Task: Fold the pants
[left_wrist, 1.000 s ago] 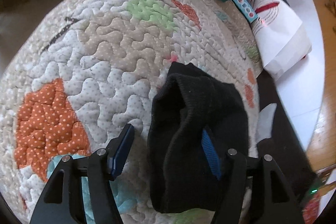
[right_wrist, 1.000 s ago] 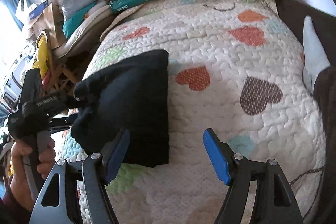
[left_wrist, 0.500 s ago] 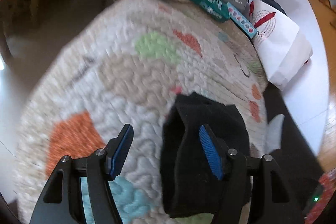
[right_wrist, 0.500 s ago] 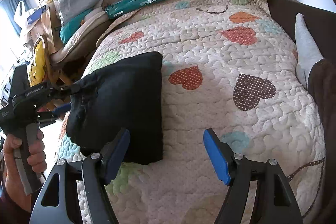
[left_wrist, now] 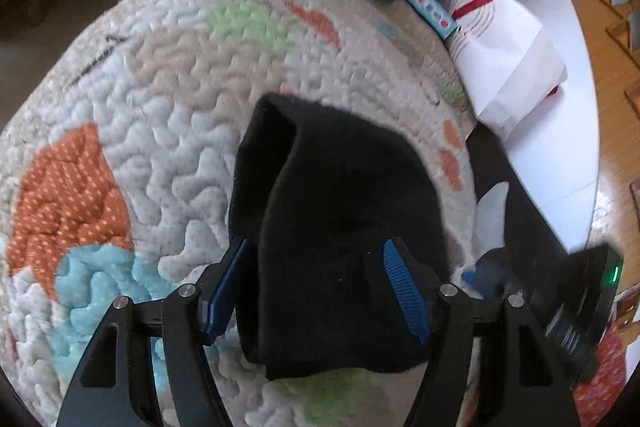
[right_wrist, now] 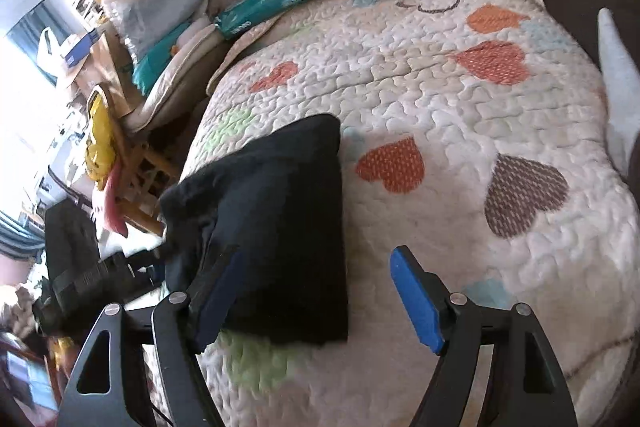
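- Your left gripper (left_wrist: pixel 316 287) is dropping back over the pants (left_wrist: pixel 340 227), jaws apart, straddling the raised fold it had just backed off from.
- The pants are lying folded near the quilt's (right_wrist: pixel 440 99) left edge.
- Your right gripper (right_wrist: pixel 316 299) is hovering, jaws apart, holding nothing; the fold is looking nearly done.

The left gripper (left_wrist: pixel 318 283) points forward and down over the folded black pants (left_wrist: pixel 340 227), its blue-padded jaws spread wide with a thick fold of the cloth lying between them; the left pad sits at the fold's left edge, the right pad rests on top of the fabric. The right gripper (right_wrist: pixel 316 299) is angled down at the near edge of the pants, jaws set wide apart: its left finger lies over the cloth's near corner, and its right finger is clear of the pants.
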{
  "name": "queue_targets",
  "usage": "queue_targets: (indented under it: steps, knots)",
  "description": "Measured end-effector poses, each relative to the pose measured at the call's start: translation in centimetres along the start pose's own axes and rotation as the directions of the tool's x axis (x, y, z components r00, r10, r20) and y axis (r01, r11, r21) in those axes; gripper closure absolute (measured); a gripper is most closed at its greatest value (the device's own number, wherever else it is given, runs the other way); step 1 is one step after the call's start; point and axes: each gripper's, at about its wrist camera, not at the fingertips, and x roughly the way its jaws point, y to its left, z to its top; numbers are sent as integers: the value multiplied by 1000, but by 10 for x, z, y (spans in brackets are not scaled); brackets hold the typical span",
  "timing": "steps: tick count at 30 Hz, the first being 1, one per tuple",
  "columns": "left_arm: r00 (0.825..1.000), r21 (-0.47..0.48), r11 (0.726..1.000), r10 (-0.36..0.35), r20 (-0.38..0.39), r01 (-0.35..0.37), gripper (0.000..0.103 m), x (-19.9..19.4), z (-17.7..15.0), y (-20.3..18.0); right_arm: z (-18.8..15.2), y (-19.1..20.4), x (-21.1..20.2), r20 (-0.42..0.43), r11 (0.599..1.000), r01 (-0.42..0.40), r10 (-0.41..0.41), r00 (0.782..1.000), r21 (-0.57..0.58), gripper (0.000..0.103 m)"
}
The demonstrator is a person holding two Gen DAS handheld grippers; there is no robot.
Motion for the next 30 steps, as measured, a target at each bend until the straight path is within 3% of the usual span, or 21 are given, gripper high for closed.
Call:
queue_targets:
  steps: [6, 14, 22, 24, 27, 30]
  knots:
    - [997, 48, 996, -81, -2, 81, 1, 13, 1, -5, 29, -17, 53, -60, 989, -80, 88, 994, 121, 21]
    - [998, 55, 996, -65, 8, 65, 1, 24, 8, -10, 26, -21, 90, -80, 954, -185, 209, 975, 235, 13]
    - [999, 54, 998, -28, 16, 27, 7, 23, 11, -10, 26, -3, 99, -134, 951, -223, 255, 958, 213, 16]
    - [1000, 78, 997, 11, 18, -12, 16, 22, 11, -15, 26, -5, 100, -139, 949, -225, 259, 956, 221, 18]
    - [999, 115, 992, 41, 23, -43, 41, 21, 15, -18, 24, -9, 98, -141, 948, -228, 263, 955, 222, 24]
    - [1000, 45, 999, 9, 20, -10, 45, 25, 22, -6, 23, -14, 98, -140, 941, -237, 276, 951, 243, 32]
